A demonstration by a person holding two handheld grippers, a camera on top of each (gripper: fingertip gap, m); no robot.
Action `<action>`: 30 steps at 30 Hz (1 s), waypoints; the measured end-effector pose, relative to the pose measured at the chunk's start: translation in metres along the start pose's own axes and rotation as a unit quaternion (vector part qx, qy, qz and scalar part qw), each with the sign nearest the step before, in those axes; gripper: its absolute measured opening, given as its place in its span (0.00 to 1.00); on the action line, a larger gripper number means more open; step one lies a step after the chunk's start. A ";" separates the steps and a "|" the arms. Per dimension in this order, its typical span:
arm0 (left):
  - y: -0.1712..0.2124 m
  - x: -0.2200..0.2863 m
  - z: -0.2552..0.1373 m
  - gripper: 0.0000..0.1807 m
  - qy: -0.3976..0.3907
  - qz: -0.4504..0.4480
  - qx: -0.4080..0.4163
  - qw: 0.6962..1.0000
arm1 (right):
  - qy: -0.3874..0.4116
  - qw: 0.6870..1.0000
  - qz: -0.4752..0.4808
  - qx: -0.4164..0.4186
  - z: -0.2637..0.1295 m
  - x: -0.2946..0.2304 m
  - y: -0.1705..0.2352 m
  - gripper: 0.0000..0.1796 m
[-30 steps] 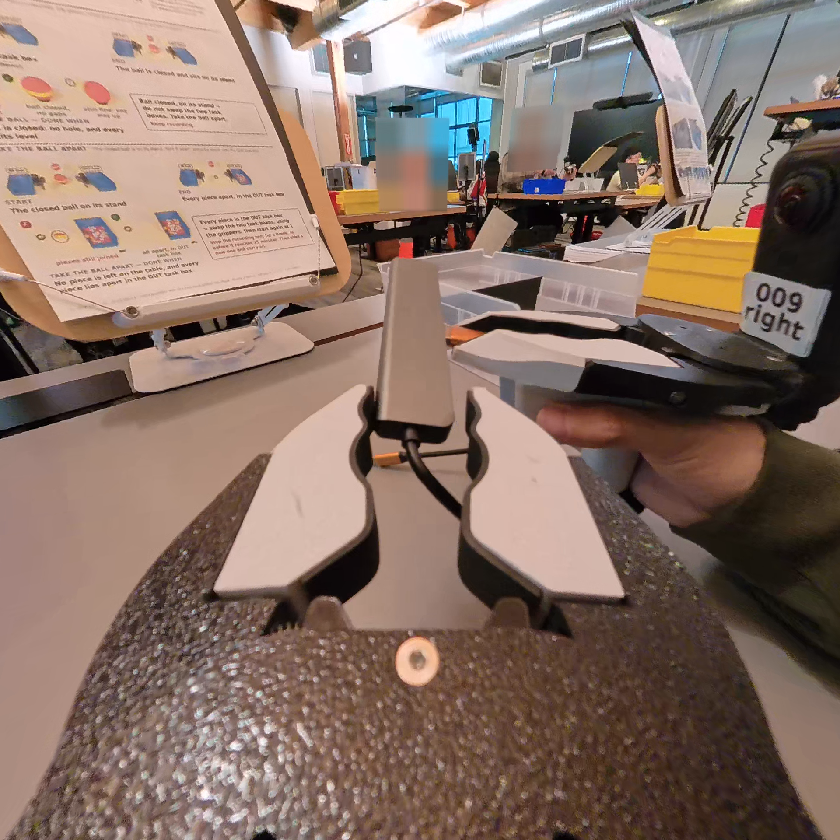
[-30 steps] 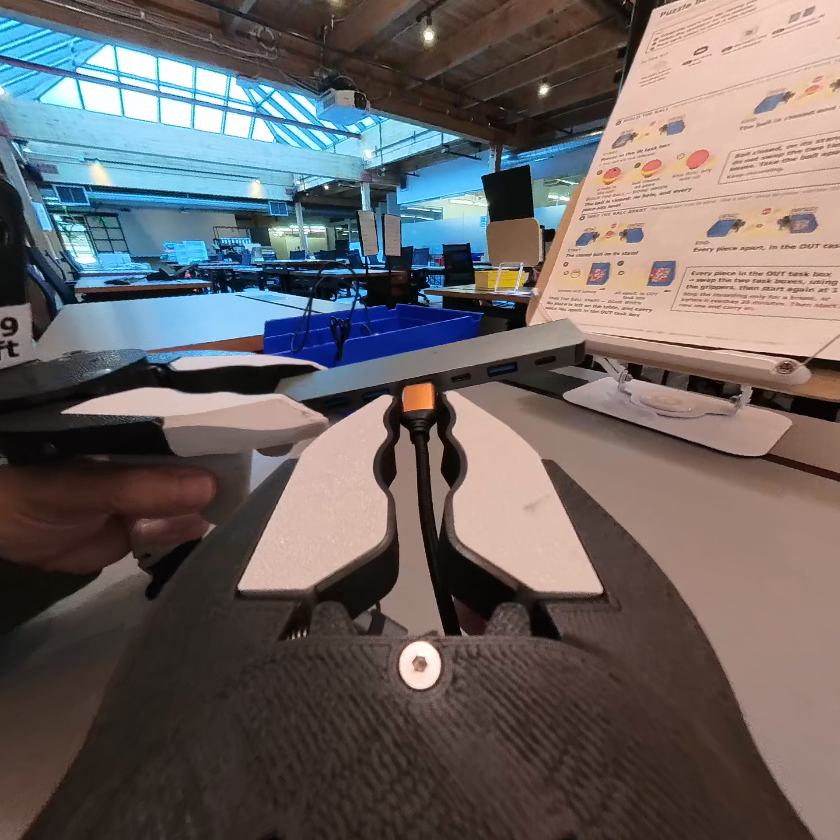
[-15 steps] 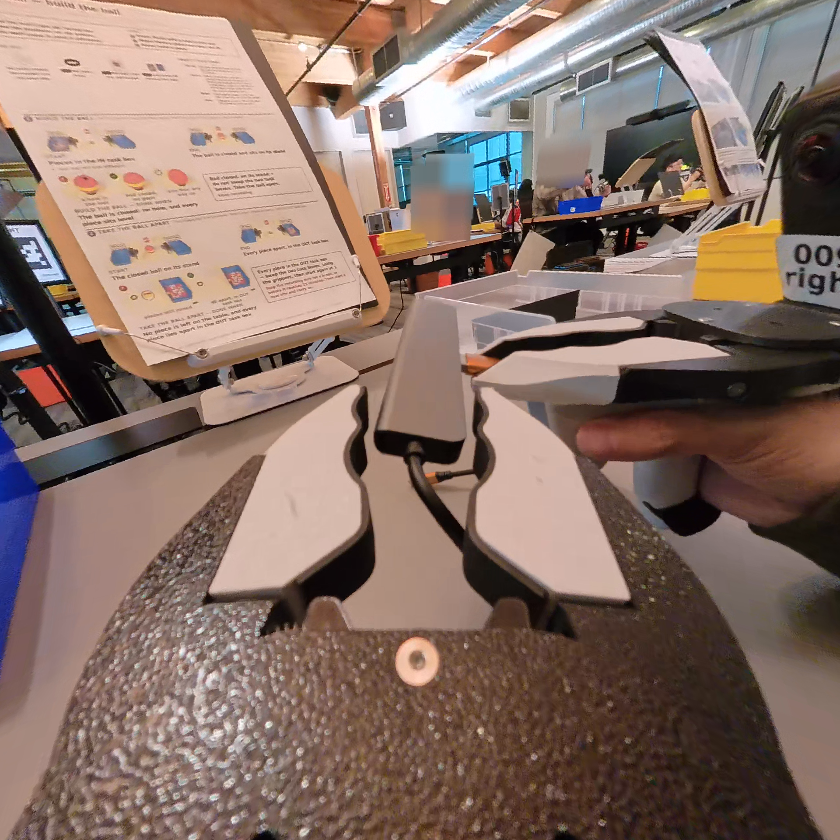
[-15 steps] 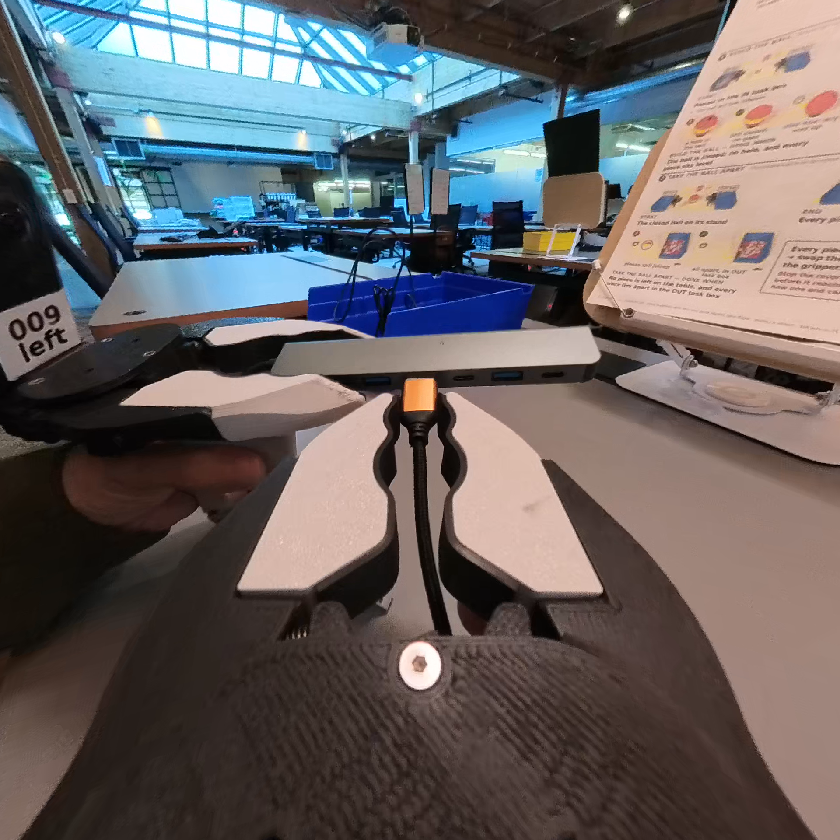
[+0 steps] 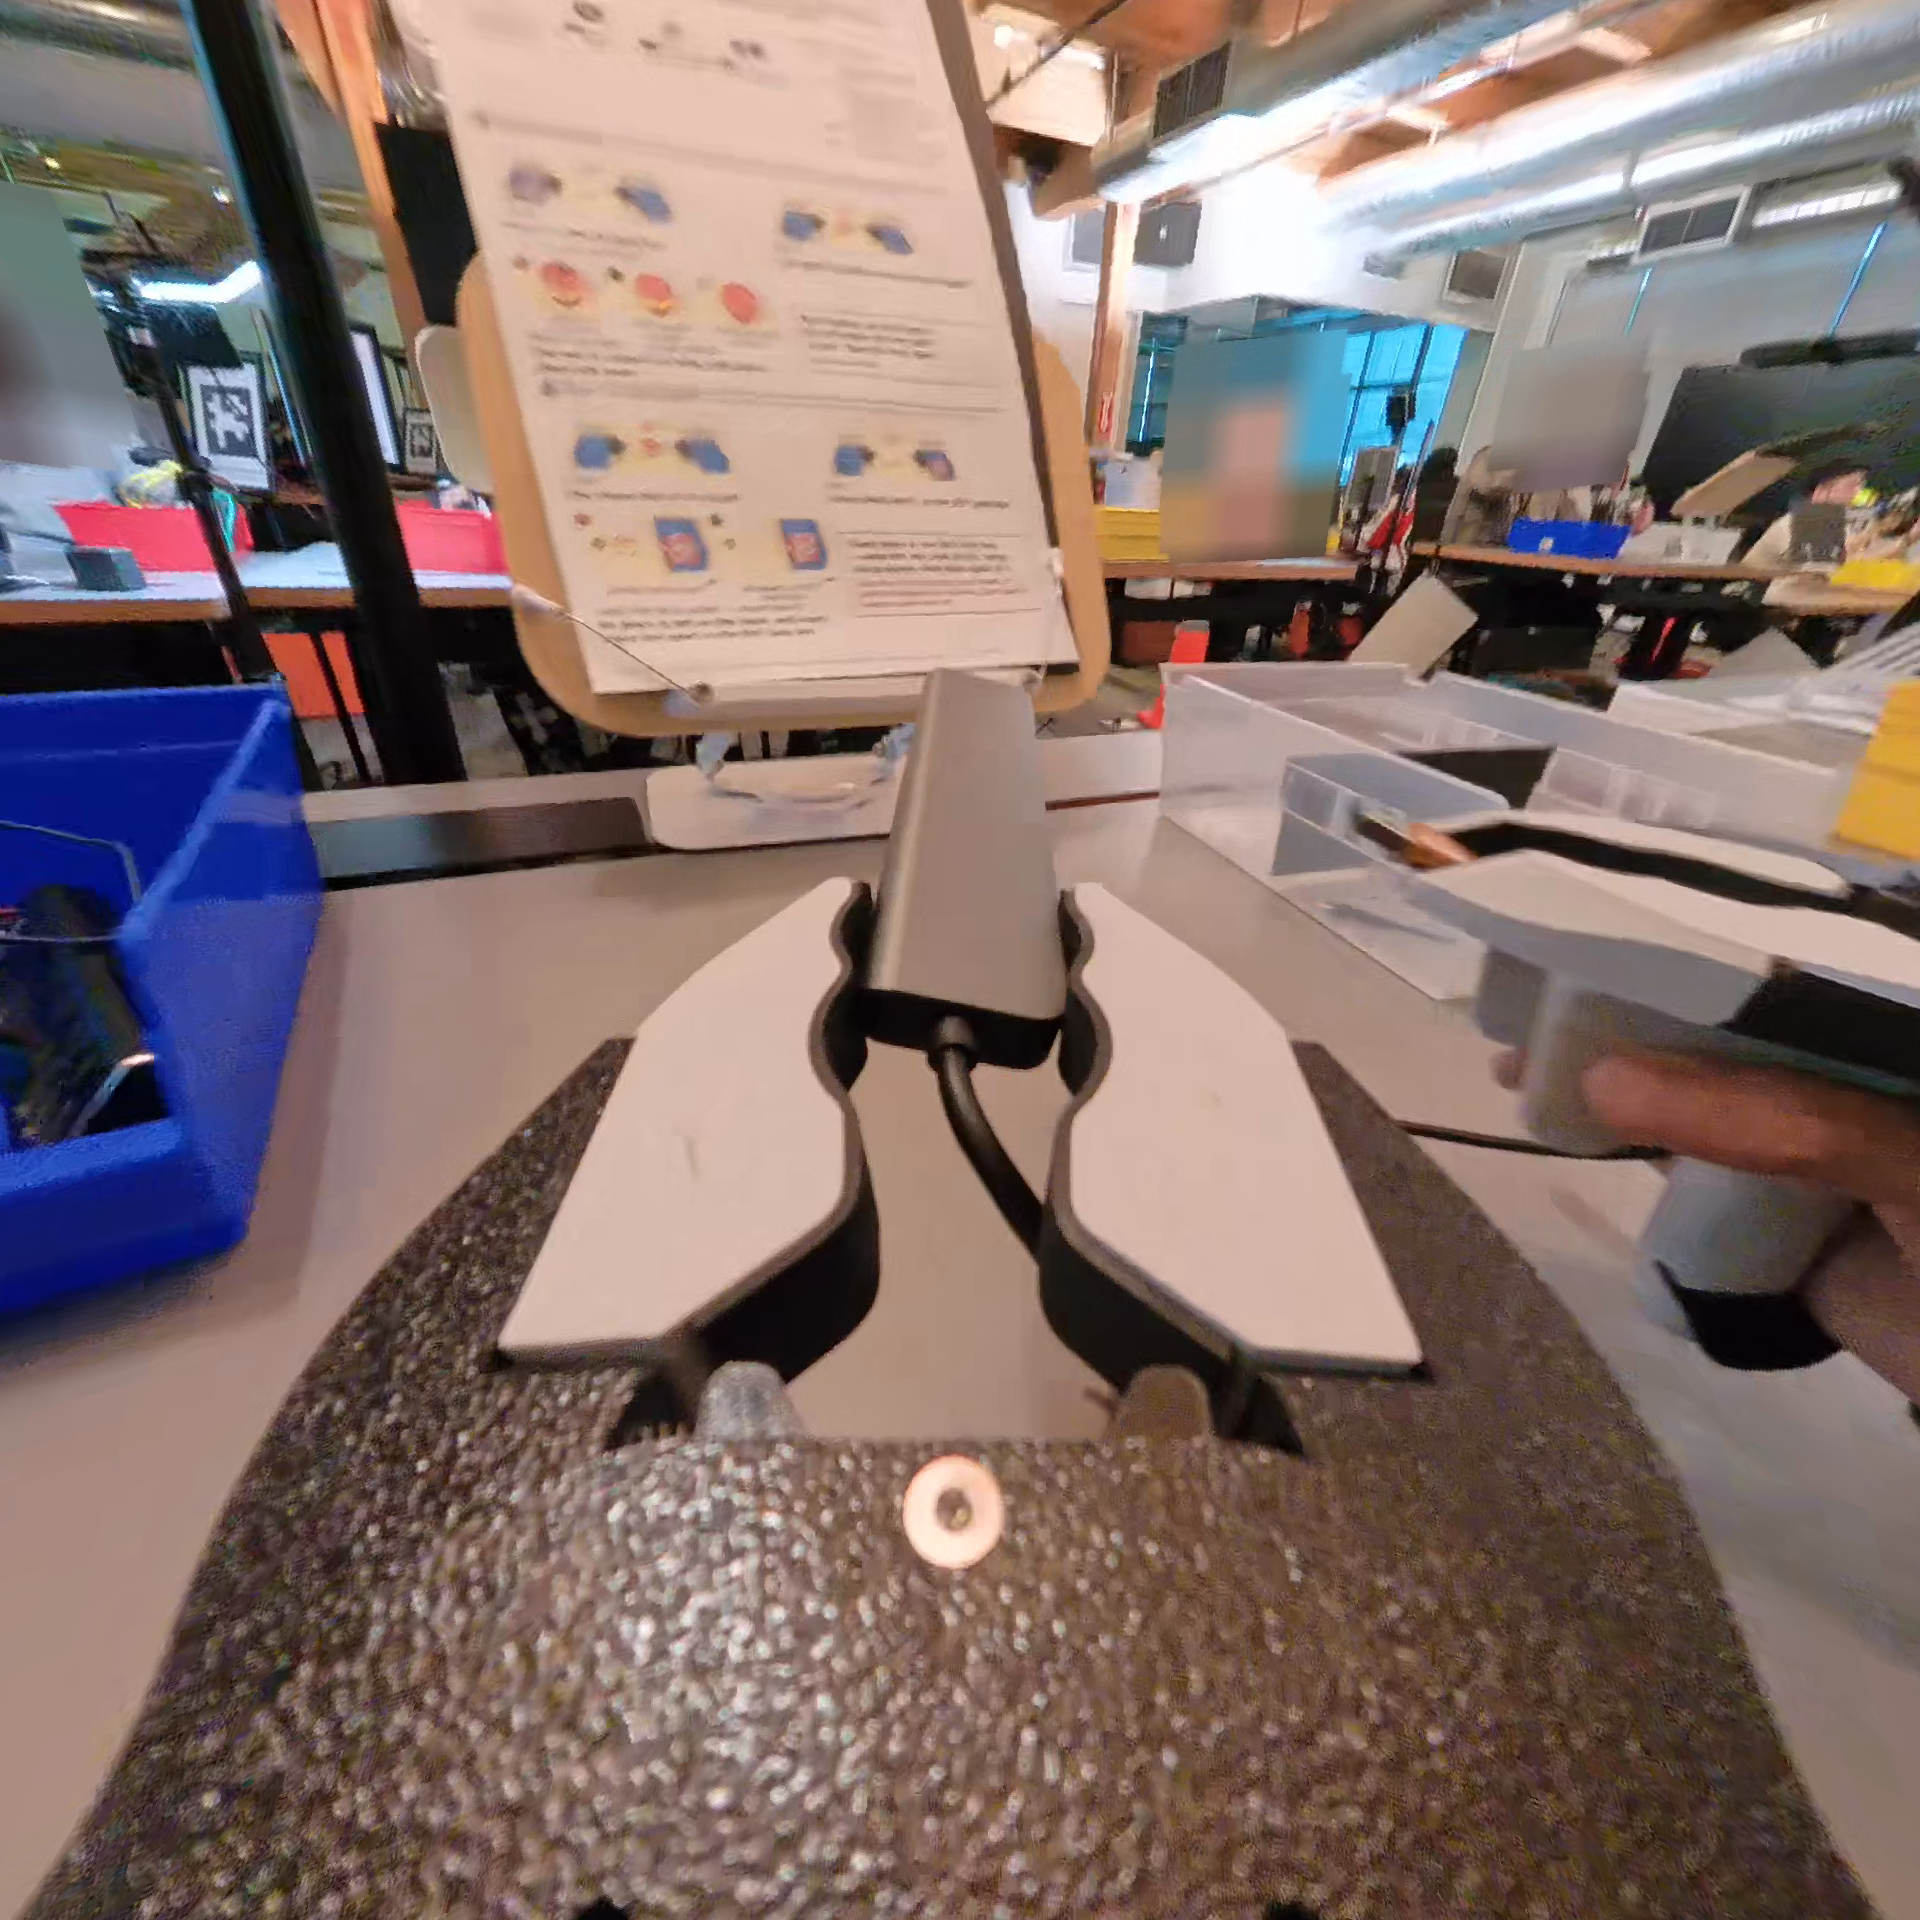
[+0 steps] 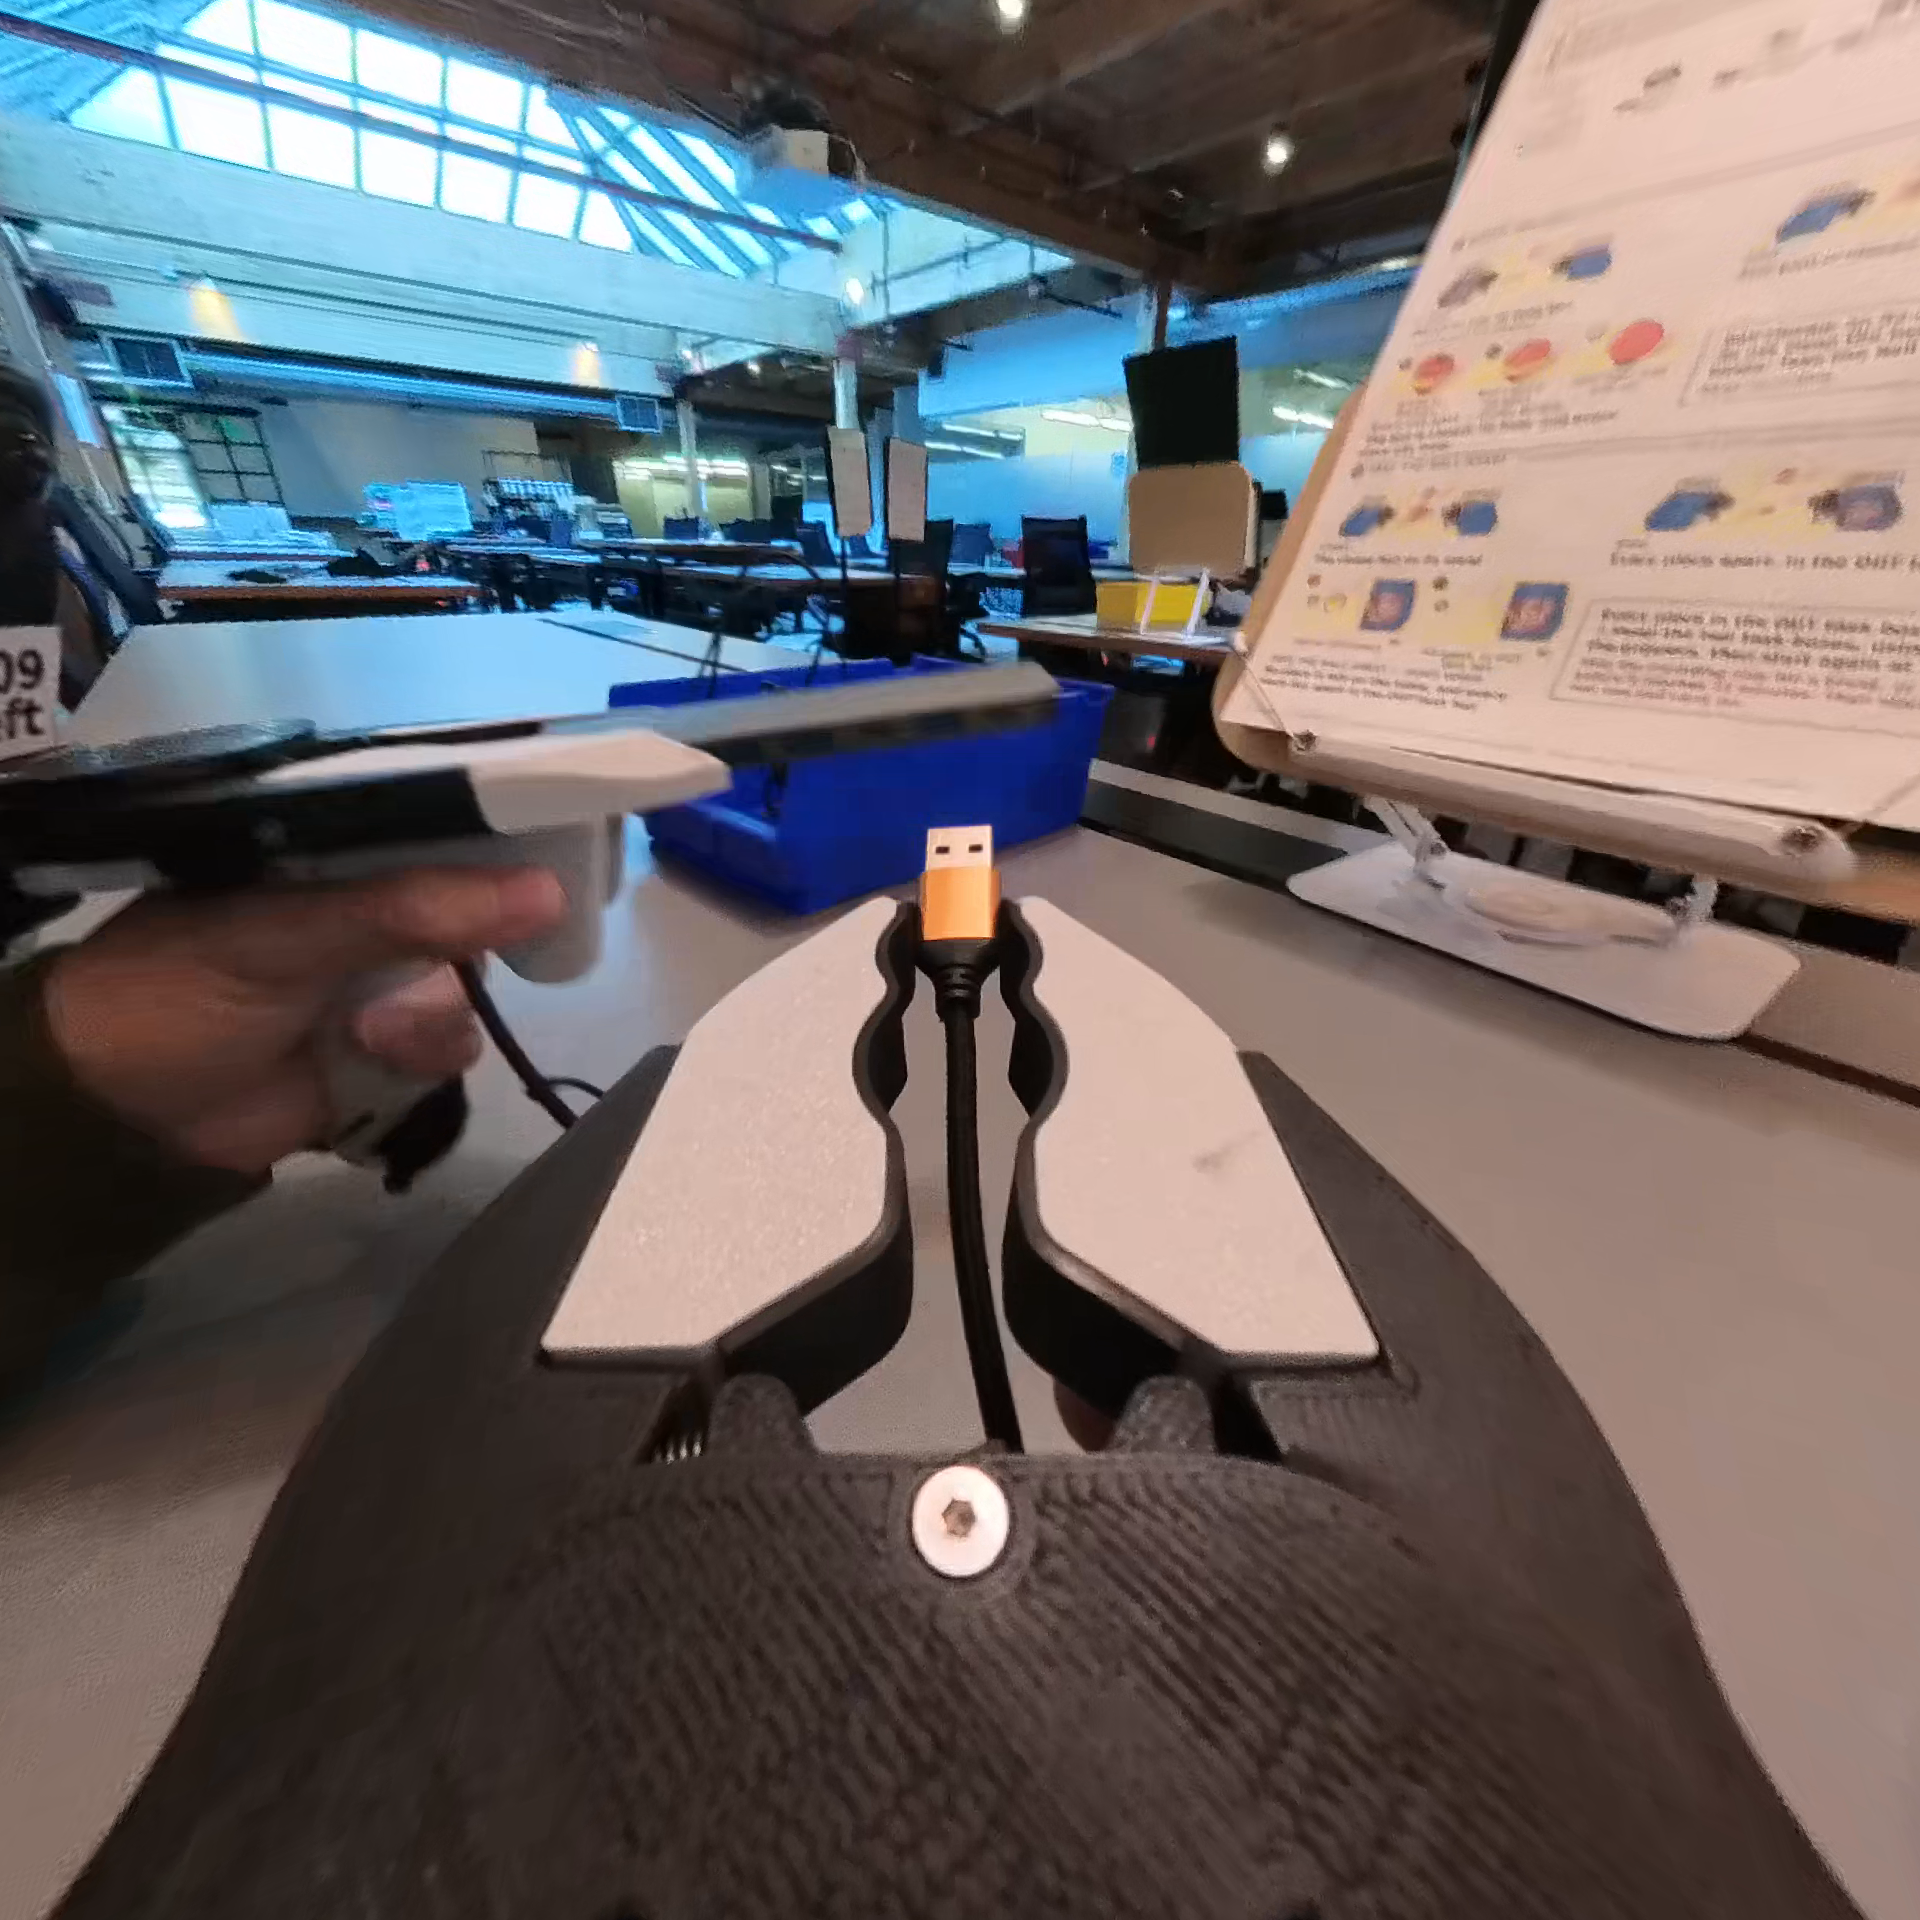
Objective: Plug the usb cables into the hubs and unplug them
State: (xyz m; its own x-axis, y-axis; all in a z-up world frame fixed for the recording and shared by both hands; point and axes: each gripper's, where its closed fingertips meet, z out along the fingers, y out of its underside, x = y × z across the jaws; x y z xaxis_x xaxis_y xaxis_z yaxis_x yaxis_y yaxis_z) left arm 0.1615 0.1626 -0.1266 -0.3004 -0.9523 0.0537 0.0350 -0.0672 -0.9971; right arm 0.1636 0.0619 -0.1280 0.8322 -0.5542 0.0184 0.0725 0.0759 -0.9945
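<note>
USB hub (image 5: 961,883), a slim grey bar, sits at the centre of your left wrist view, clamped at its near end between the narrow fingers of your left gripper (image 5: 958,961); its black lead (image 5: 987,1143) curls back between the finger bases. It points away from you toward the instruction sheet on its stand (image 5: 769,416) in the upper middle of the frame. In your right wrist view, your right gripper (image 6: 958,925) pinches the USB cable (image 6: 961,1122) just behind its orange plug (image 6: 958,883), whose bare metal tip stands clear of the hub (image 6: 852,707), which crosses the frame above it, left of centre. Plug and hub are apart, not touching. A blue bin (image 6: 883,800) lies behind the hub on the grey table (image 6: 1507,1195), and a clear tray (image 5: 1351,790) sits at the right of the left view. Your right hand (image 5: 1787,1174) appears blurred at that view's right edge.
</note>
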 end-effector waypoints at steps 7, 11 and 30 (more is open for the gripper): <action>-0.009 -0.025 -0.009 0.18 -0.014 -0.025 0.002 1.000 | 0.035 0.997 -0.069 0.021 -0.035 0.054 -0.051 0.09; 0.001 -0.014 -0.003 0.18 0.007 -0.030 -0.011 0.999 | 0.058 0.992 -0.109 0.028 -0.065 0.121 -0.107 0.09; 0.009 -0.005 0.002 0.19 0.029 -0.028 -0.028 0.999 | 0.175 0.924 -0.282 -0.189 -0.080 0.278 -0.031 0.09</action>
State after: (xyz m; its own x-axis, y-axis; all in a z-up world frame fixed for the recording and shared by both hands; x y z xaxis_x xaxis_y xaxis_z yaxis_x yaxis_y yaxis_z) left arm 0.1651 0.1662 -0.1361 -0.3548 -0.9287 0.1075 -0.0368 -0.1010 -0.9942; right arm 0.3488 -0.1609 -0.0999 0.4866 -0.6564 0.5765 0.1888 -0.5653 -0.8030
